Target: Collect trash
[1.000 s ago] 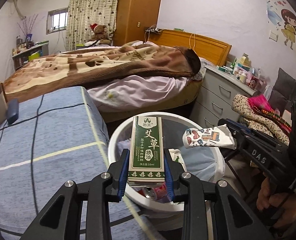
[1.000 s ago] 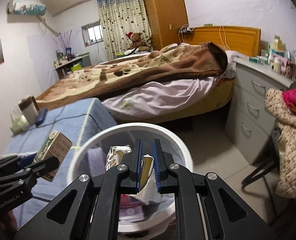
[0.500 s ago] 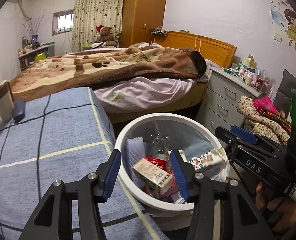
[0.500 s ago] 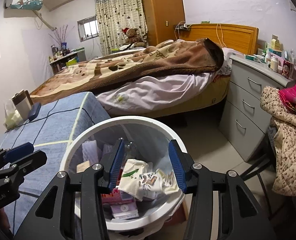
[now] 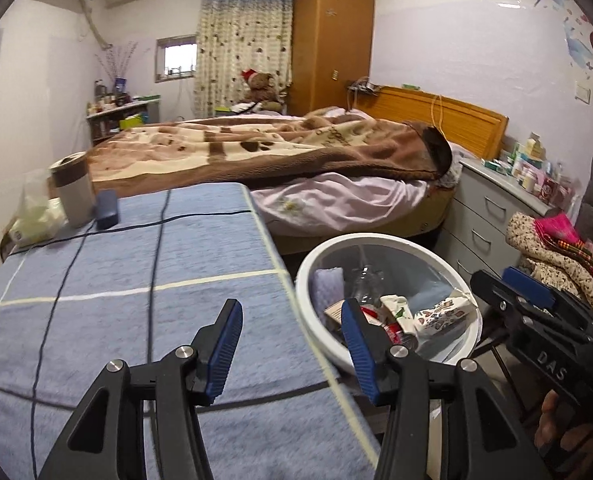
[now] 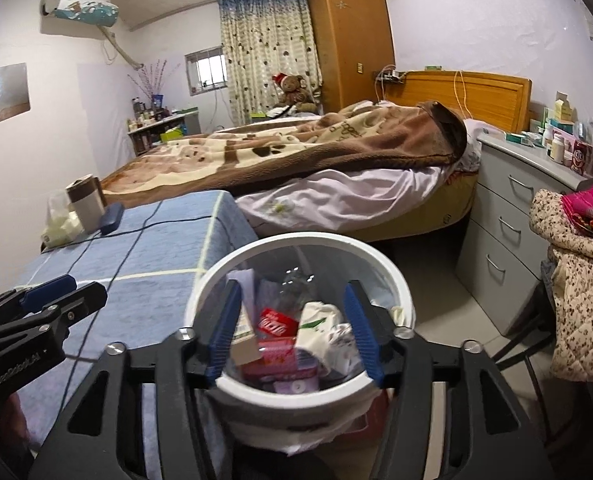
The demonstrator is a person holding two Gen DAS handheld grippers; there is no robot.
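A white bin (image 6: 296, 394) stands on the floor just beside a blue checked tabletop (image 5: 136, 280), with a bed (image 5: 296, 160) under a brown blanket behind it and a grey chest of drawers (image 6: 508, 220) to the right. A chair heaped with clothes (image 6: 576, 280) stands close by on the right. At the tabletop's far corner sit a cup (image 5: 72, 188), a dark case (image 5: 106, 208) and a plastic bag.

The bin is full of trash (image 6: 288, 336) — a red wrapper, a crumpled white patterned wrapper, a small carton, a clear bottle; their print is too small to read.

The left gripper (image 5: 292, 346) hangs over the tabletop's edge, jaws parted and empty. The right gripper (image 6: 292, 328) is over the bin; its jaws have just been opening and hold nothing. Its side reads "DAS" in the left view.
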